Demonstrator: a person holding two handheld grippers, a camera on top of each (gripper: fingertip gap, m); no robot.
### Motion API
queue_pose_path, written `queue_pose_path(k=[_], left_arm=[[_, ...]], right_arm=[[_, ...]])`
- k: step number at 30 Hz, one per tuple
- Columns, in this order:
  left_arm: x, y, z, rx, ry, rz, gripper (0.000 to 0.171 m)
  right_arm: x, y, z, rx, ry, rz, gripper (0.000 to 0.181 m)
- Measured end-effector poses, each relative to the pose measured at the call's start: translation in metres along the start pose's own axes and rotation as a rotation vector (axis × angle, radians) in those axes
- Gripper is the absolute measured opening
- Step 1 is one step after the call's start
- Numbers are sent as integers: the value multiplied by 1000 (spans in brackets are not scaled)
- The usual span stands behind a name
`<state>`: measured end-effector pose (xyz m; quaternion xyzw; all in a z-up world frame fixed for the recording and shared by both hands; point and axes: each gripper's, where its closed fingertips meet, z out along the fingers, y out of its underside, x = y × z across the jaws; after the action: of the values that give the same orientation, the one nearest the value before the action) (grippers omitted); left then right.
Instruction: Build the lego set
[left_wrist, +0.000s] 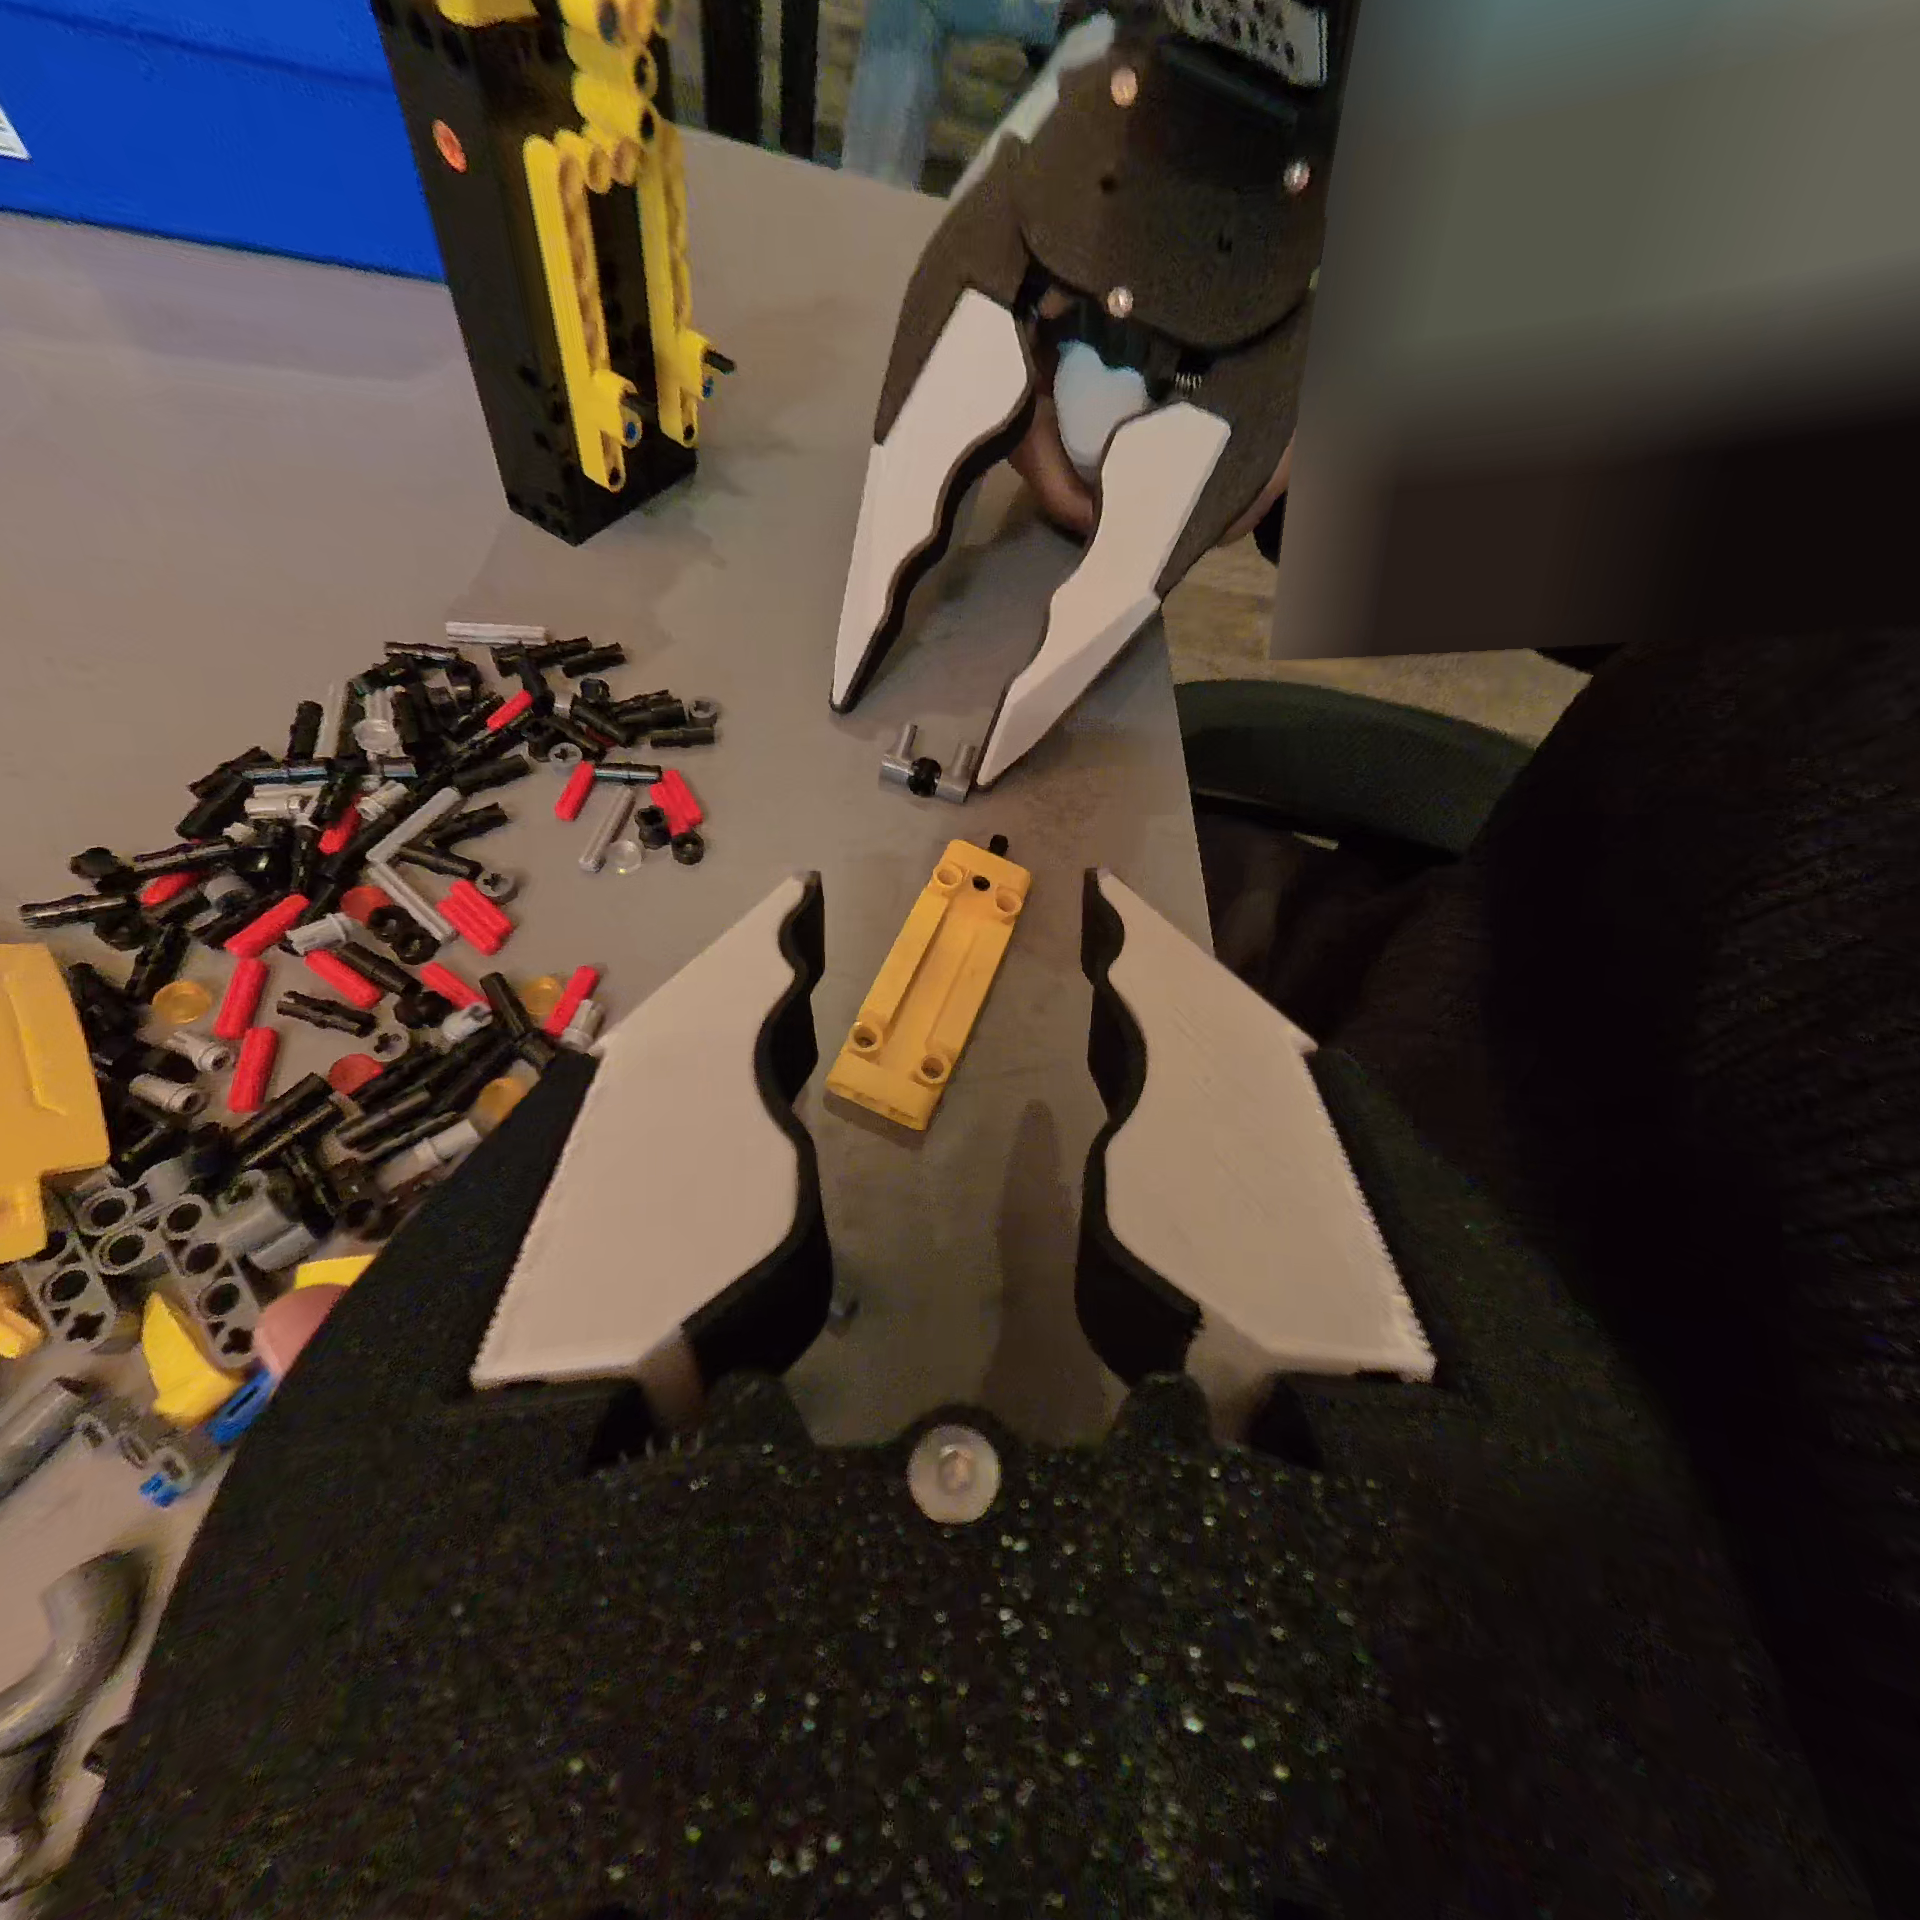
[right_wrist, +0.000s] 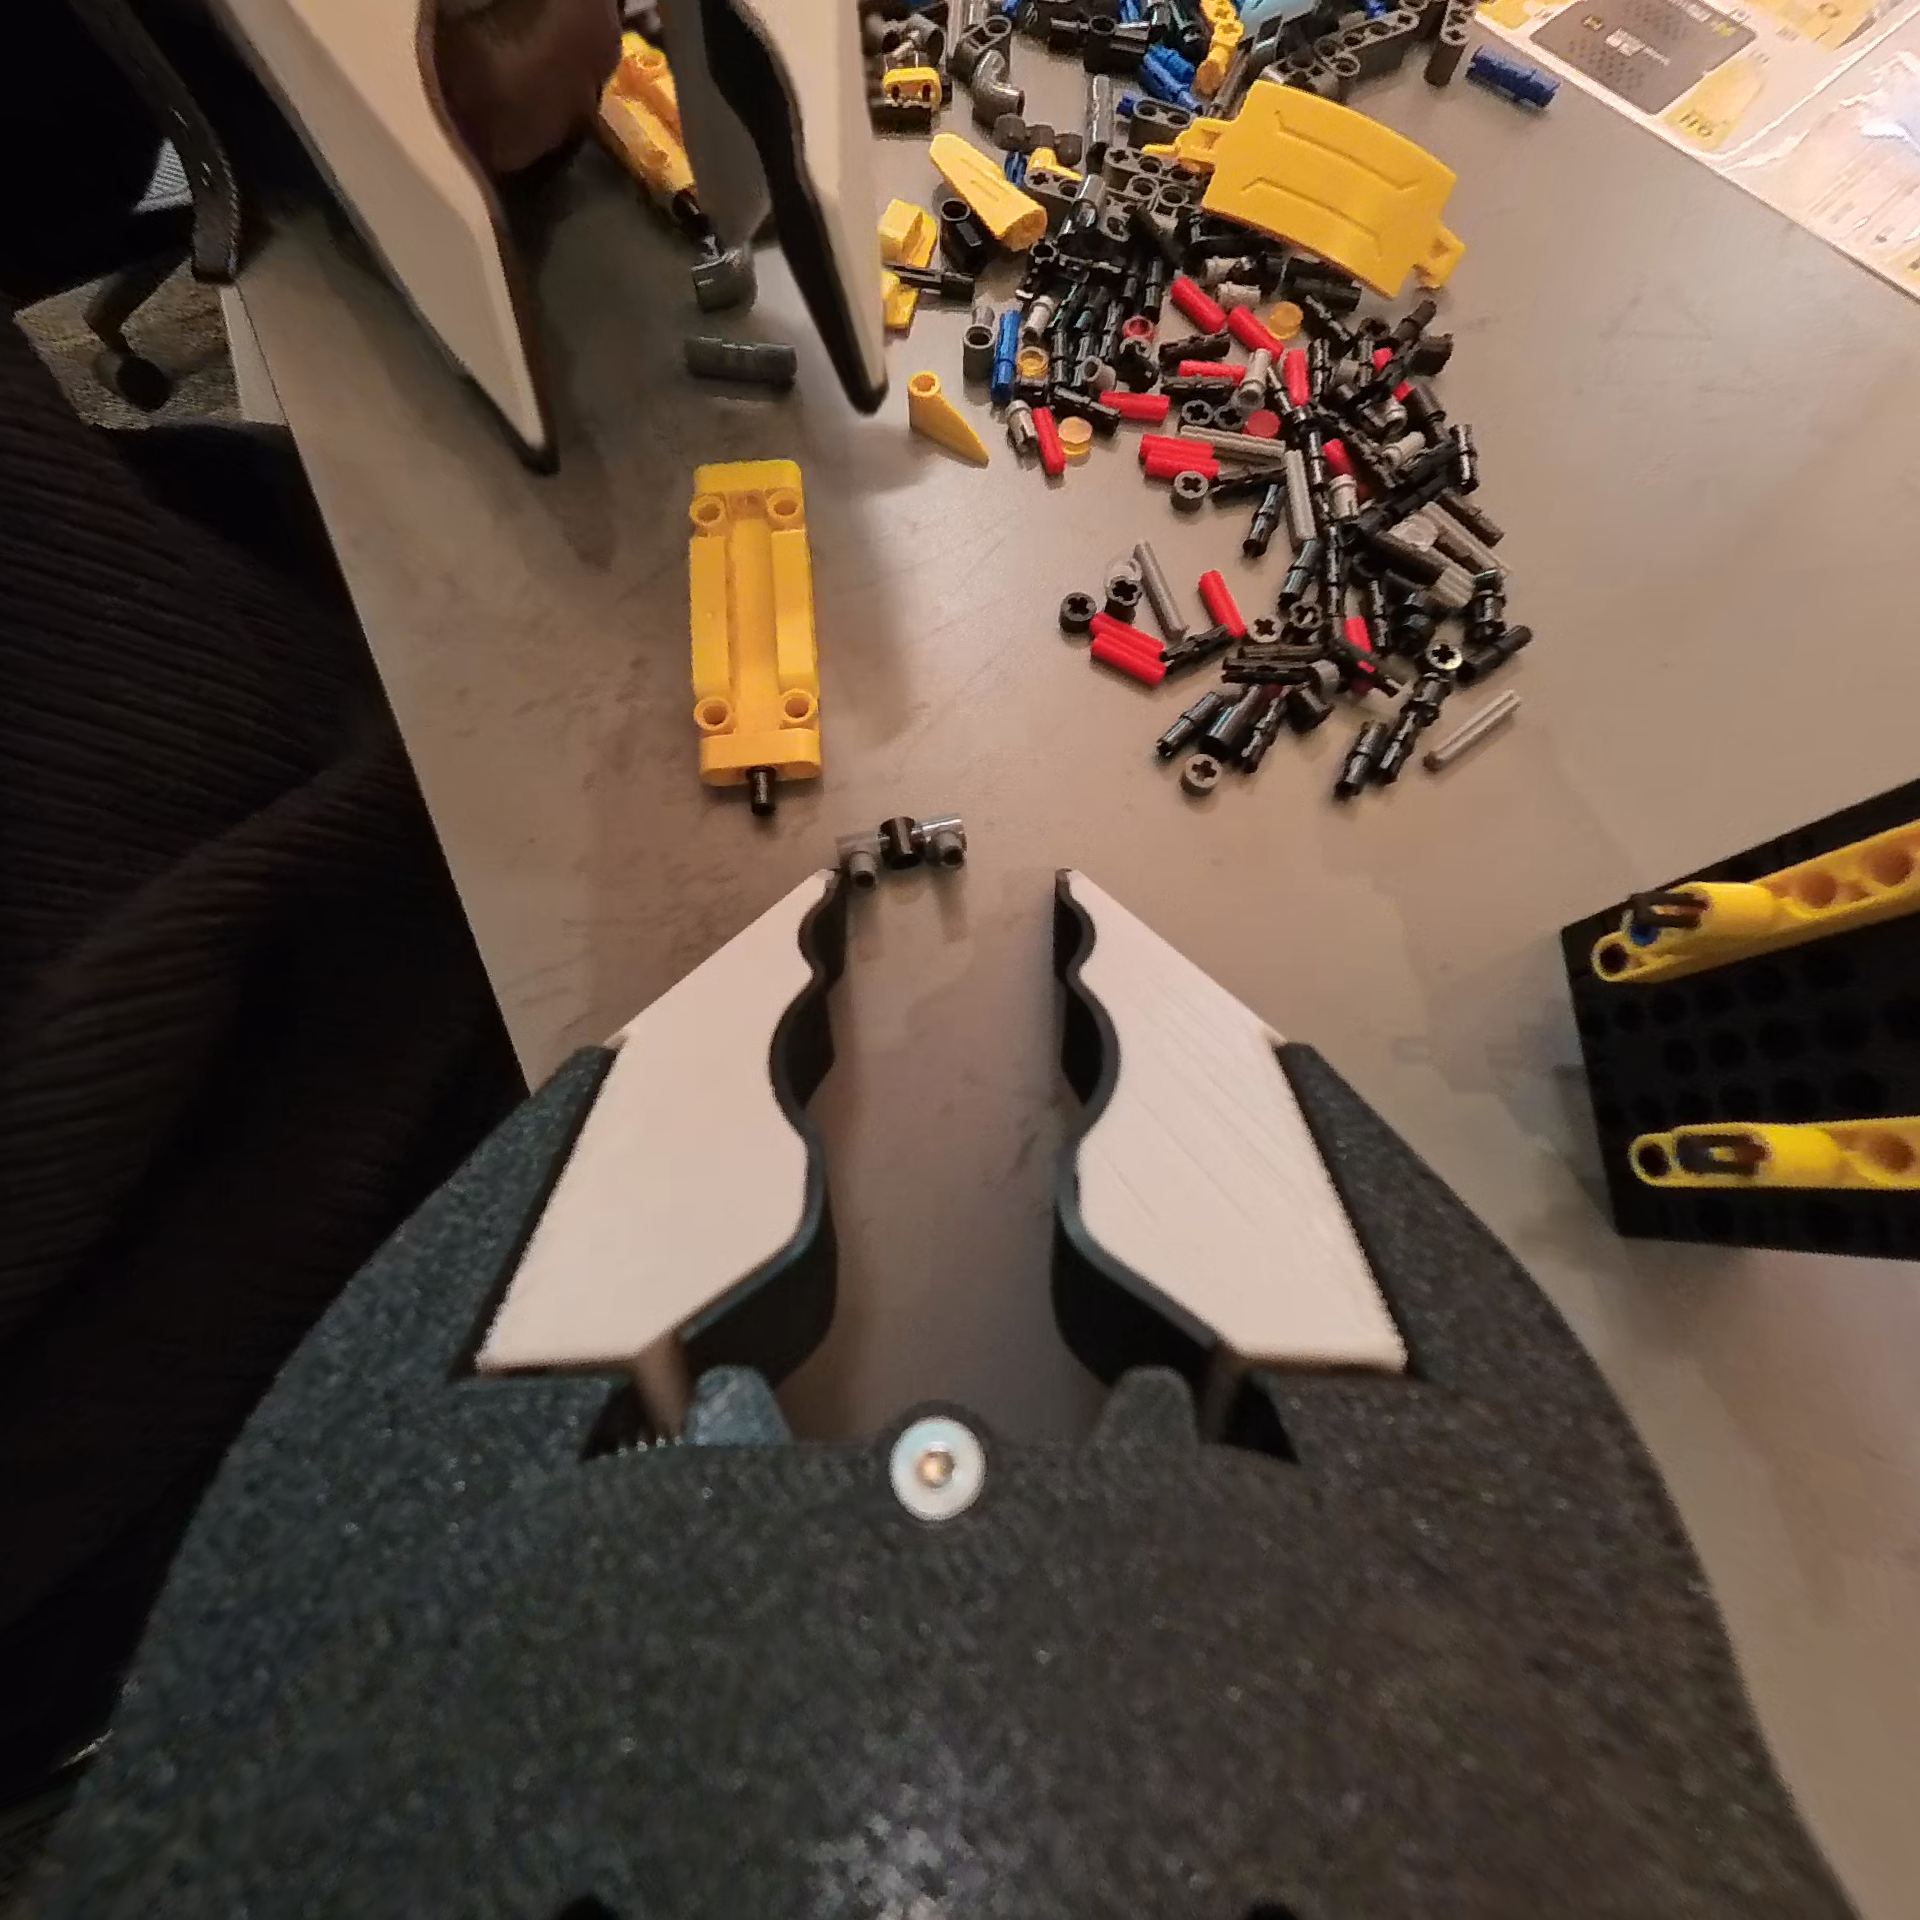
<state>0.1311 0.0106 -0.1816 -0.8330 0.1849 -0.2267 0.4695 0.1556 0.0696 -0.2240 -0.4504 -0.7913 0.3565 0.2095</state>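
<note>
On the grey table (left_wrist: 260, 436), near its edge, two grippers are facing each other, both spread wide and holding nothing. Between the left gripper (left_wrist: 951, 883) tips a yellow panel piece (left_wrist: 930, 1003) is lying flat, a black pin (left_wrist: 1000, 842) sticking out of its far end; it looks like light, stiff, smooth plastic, best pinched across its long sides. Off the right gripper (right_wrist: 945, 878) tips a small grey connector with a black pin (right_wrist: 904, 840) is resting, its near end just beside or perhaps touching one fingertip (right_wrist: 821, 894); the view is too soft to say. Tiny and probably prone to skidding. Alongside: a loose heap of black, red and grey pins (left_wrist: 343, 914), a curved yellow shell (right_wrist: 1325, 187), and a black-and-yellow beam assembly (left_wrist: 582, 260) standing upright, all crowding the open side.
</note>
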Motion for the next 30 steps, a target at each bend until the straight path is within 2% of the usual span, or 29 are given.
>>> queue_pose_path(k=[12, 18, 30], left_arm=[[2, 21, 19, -174, -47, 102, 55], [1, 26, 23, -208, -63, 112, 55], [-1, 27, 39, -262, -98, 154, 55]], right_arm=[[-6, -3, 2, 5, -37, -69, 33], [-6, -4, 4, 1, -148, -111, 33], [-12, -6, 6, 4, -148, -142, 24]])
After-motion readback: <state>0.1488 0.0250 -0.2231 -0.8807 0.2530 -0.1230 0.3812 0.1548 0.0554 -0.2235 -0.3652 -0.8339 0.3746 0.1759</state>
